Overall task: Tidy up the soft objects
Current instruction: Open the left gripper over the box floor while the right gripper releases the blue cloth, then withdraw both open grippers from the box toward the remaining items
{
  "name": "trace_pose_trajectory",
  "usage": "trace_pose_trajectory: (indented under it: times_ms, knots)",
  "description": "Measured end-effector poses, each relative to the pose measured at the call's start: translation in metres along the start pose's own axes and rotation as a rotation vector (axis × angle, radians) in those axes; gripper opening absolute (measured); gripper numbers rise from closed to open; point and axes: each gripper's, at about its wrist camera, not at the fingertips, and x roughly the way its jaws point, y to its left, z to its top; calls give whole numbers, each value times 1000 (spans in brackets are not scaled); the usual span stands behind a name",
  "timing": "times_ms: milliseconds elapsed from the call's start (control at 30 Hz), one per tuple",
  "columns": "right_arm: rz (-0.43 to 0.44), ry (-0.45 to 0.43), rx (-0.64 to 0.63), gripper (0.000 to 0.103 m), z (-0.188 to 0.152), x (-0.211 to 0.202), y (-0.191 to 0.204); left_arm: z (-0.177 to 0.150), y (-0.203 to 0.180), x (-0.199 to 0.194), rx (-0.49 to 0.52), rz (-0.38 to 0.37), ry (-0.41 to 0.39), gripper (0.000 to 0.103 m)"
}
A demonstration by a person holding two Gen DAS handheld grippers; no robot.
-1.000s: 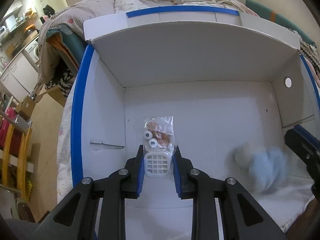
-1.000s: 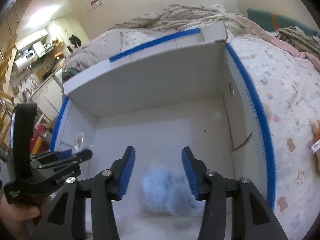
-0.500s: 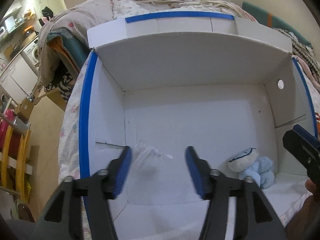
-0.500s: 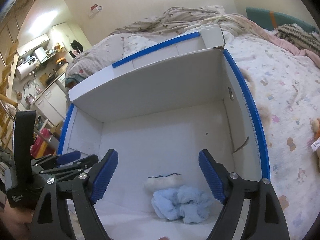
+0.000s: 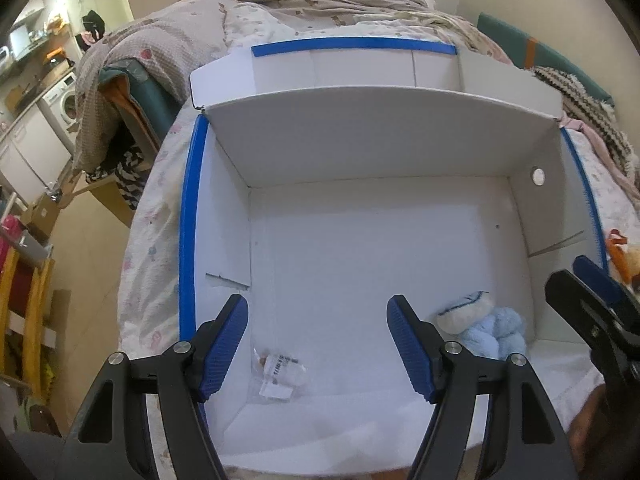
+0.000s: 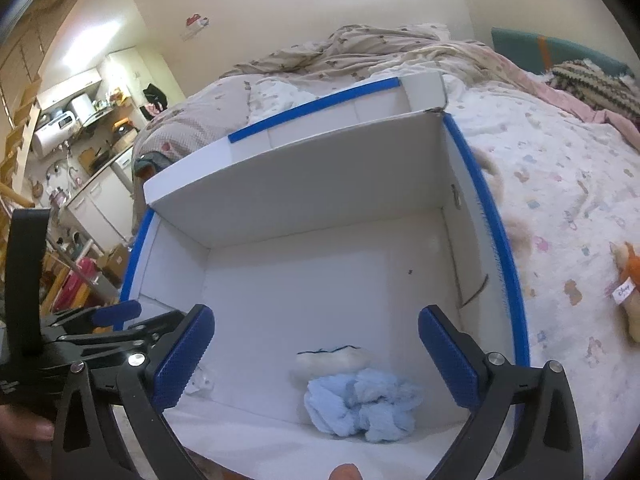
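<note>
A white cardboard box (image 5: 360,152) with blue-taped edges is seen lying open on a bed (image 6: 560,184) covered by a patterned sheet. Over its near edge the left gripper (image 5: 316,344) is held with its blue-padded fingers (image 5: 224,344) spread wide and nothing between them. On the box floor just below, near the left wall, a small clear plastic packet (image 5: 278,372) with a printed label is lying free.

The right gripper (image 6: 316,356) is likewise held released – its fingers (image 6: 180,360) are parted and empty – above the near right part of the box. Below it a light blue plush toy (image 6: 360,404) with a cream-white part is resting on the floor of the box, close to the right wall; the same toy (image 5: 488,328) is seen in the left wrist view, well apart from the packet.

Outside the box, on the sheet to the right, an orange and cream plush toy (image 6: 630,292) with a tag is lying. A rumpled quilt (image 6: 360,52) is piled at the far end of the bed.
</note>
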Motion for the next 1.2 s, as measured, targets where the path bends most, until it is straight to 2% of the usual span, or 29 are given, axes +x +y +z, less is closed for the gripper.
trace_pose_trajectory:
  times_ms: [333,567,1000,1200]
  knots:
    - [-13,-23,49,103,-5,-21,-10,-12,11,-39,13,-21,-69,70]
    - [-17,-89,-10,103,-15,-56,6,-29,29,-57,-4,-60,-79,70]
    - [-18,-25,-6,103,-45,-67,17,-70,57,-75,-27,-67,-76,70]
    - [-29,23,-12,103,-59,-65,25,-90,64,-70,-43,-63,-61,70]
